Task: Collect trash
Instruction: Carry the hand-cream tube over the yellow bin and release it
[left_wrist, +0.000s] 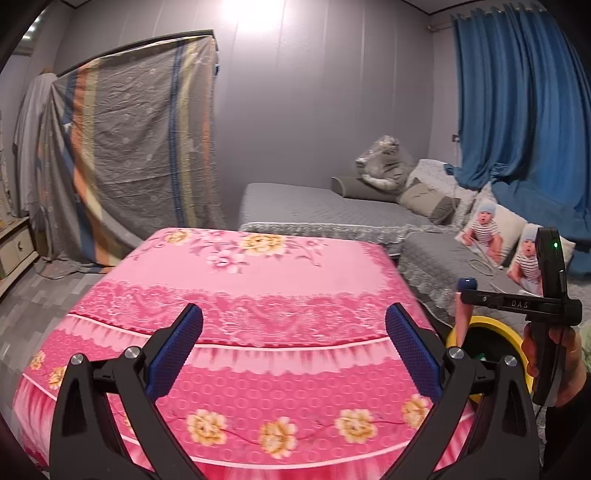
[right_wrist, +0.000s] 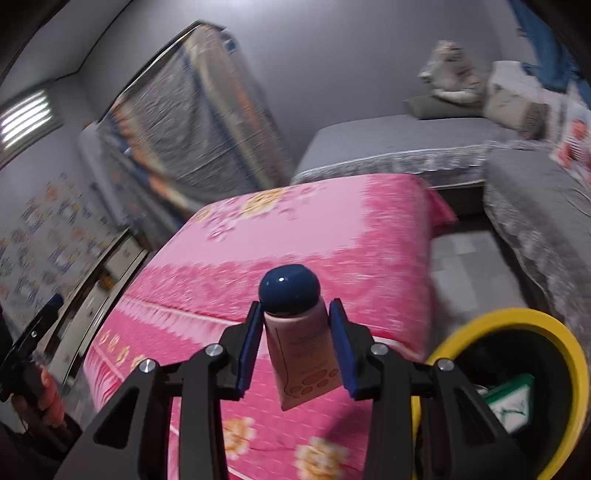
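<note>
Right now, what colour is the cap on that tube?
Dark blue: a glossy round cap on the pink tube, clearest in the right wrist view.

Each tool is black plastic with silver screws and blue textured pads; "DAS" marks one, by a green light.

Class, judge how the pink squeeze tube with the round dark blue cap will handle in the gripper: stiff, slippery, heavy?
The pink squeeze tube with the round dark blue cap probably gives under the right gripper, being a flat-ended soft tube. It hangs tilted, so it may slip. Likely light.
</note>
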